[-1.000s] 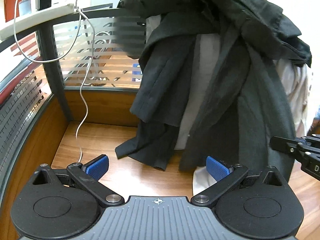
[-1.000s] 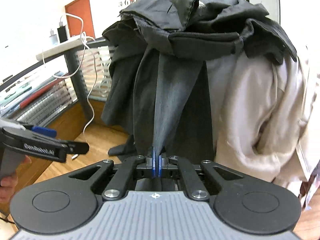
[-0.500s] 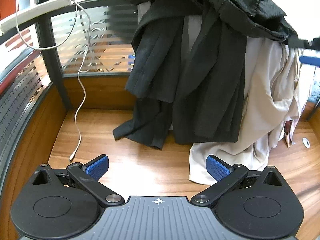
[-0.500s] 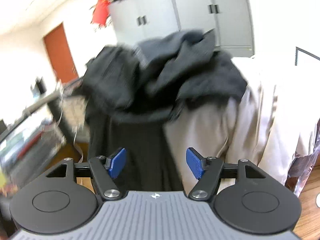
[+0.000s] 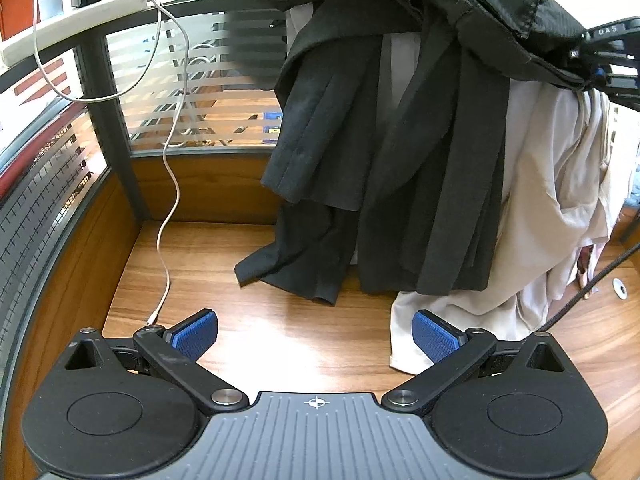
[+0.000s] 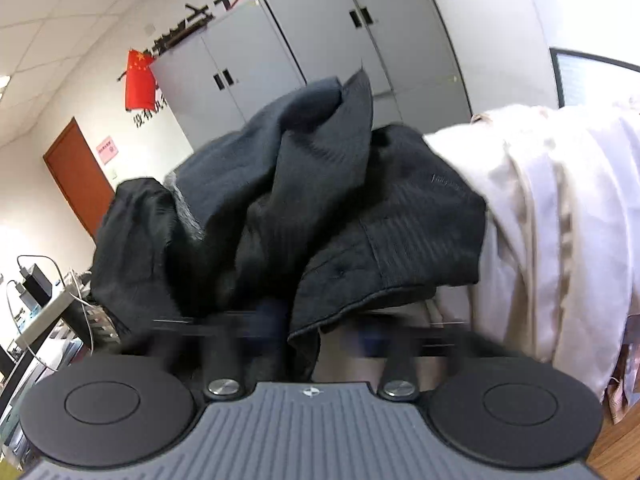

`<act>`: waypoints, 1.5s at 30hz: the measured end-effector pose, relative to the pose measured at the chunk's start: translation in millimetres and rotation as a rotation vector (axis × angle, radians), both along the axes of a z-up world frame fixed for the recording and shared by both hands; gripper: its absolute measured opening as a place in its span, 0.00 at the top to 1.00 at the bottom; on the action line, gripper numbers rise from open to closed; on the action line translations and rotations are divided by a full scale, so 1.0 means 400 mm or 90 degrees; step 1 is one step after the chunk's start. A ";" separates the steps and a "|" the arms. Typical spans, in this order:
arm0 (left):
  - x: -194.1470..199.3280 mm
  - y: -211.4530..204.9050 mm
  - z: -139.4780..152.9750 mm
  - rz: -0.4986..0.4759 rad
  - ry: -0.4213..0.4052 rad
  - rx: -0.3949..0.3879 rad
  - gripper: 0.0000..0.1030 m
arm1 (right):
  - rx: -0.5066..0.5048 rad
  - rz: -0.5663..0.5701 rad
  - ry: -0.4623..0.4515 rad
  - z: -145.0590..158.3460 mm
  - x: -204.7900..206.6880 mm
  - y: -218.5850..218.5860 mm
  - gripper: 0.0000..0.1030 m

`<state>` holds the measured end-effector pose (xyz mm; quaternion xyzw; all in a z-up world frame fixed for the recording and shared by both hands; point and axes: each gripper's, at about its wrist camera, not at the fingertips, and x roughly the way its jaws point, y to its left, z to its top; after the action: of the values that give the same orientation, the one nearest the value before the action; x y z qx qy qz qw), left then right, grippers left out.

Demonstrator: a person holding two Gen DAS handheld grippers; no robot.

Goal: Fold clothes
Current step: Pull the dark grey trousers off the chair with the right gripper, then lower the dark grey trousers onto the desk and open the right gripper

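Wooden desk (image 5: 248, 280) fills the lower centre of the left wrist view, hemmed by a partition of wood panel and striped glass (image 5: 192, 92) along the left and back, so the bare surface is a pocket open only toward the viewer and the right. Two garments hang from the partition's top edge in the upper right of the frame: one dark garment (image 5: 420, 152), heaped and creased on top with its panels trailing until a hem rests on the desk, and one cream garment (image 5: 552, 200) beside and partly beneath it, its lower edge touching the wood at lower right. One white cable (image 5: 170, 208) drops down the left, its plug lying on the desk. The left gripper (image 5: 316, 338) hovers above the bare wood with its two blue pads (image 5: 196, 334) spread wide, holding nothing. The right gripper (image 5: 612, 60) shows at the right edge against the dark heap. In the right wrist view its fingers are motion-blurred under a dark fold (image 6: 320, 232), so their state cannot be told; the cream cloth (image 6: 560, 220) lies to the right, and three grey cabinets (image 6: 320, 52) stand behind.
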<state>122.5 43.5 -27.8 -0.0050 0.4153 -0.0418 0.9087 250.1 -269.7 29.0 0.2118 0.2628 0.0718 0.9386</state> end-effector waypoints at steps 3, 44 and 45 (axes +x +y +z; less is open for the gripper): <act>0.000 -0.002 0.003 -0.003 -0.004 0.004 0.00 | -0.030 0.010 -0.017 -0.002 -0.023 0.020 0.92; -0.249 -0.003 -0.143 -0.079 0.015 0.017 0.00 | -0.178 0.207 0.397 -0.551 -0.772 0.138 0.82; -0.257 -0.001 -0.150 -0.082 0.013 0.017 0.00 | -0.191 0.213 0.393 -0.540 -0.777 0.141 0.80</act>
<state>19.9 43.0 -87.8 0.0335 0.4245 -0.0942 0.8999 -60.8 -213.1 -187.1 0.0376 0.5717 0.1175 0.8111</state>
